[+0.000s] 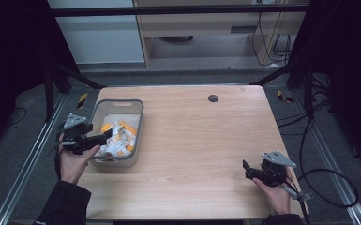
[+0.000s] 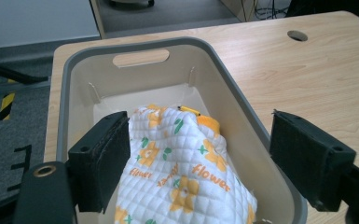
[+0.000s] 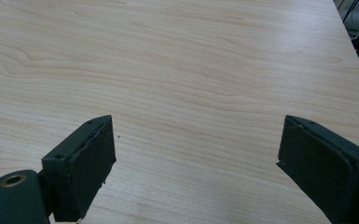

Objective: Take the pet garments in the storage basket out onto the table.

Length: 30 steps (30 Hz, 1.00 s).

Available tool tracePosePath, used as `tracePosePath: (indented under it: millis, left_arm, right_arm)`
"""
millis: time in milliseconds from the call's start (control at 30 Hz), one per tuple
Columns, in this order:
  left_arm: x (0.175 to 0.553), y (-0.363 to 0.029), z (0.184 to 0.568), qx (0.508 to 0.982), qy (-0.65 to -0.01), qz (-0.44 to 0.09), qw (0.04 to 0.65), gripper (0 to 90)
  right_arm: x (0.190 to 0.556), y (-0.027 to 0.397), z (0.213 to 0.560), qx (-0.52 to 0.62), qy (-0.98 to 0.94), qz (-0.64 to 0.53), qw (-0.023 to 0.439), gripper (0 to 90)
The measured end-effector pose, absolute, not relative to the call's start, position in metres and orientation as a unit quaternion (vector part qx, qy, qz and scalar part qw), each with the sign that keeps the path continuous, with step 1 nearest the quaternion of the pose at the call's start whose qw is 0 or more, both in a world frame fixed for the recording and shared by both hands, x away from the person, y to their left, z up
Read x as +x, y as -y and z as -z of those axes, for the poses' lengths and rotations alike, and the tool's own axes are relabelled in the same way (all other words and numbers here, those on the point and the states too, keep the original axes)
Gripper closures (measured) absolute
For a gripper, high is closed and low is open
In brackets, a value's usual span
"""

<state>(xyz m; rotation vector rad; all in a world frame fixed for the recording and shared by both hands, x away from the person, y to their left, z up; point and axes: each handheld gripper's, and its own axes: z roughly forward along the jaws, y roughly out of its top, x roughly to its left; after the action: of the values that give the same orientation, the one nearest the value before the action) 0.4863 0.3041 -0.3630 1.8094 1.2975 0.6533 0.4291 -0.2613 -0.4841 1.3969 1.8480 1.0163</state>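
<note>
My left gripper (image 1: pixel 95 139) and right gripper (image 1: pixel 246 169) are black, each topped with a grey three-cornered plate. Their jaws carry flat, dark, rectangular pads (image 3: pixel 94 158), with a brass-ringed hole (image 3: pixel 12 179) at the base. Dark cables trail behind, and I wear dark sleeves (image 1: pixel 65 204).

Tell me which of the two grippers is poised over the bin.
The left gripper: its open jaws straddle the flower-print cloth in the grey bin. The right gripper is open above bare table.

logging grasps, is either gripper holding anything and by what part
Nothing is held. The left gripper is open over the cloth in the bin; the right gripper is open over bare table.
</note>
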Motion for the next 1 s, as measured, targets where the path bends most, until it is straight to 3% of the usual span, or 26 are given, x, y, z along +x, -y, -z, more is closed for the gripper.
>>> tracePosePath:
  millis: [1000]
  left_arm:
    - [0.52,-0.29,0.383,0.765,-0.527,-0.202,0.311,21.9]
  right_arm:
    - [0.43,0.261,0.485,0.528,-0.701,-0.381,0.292,10.9]
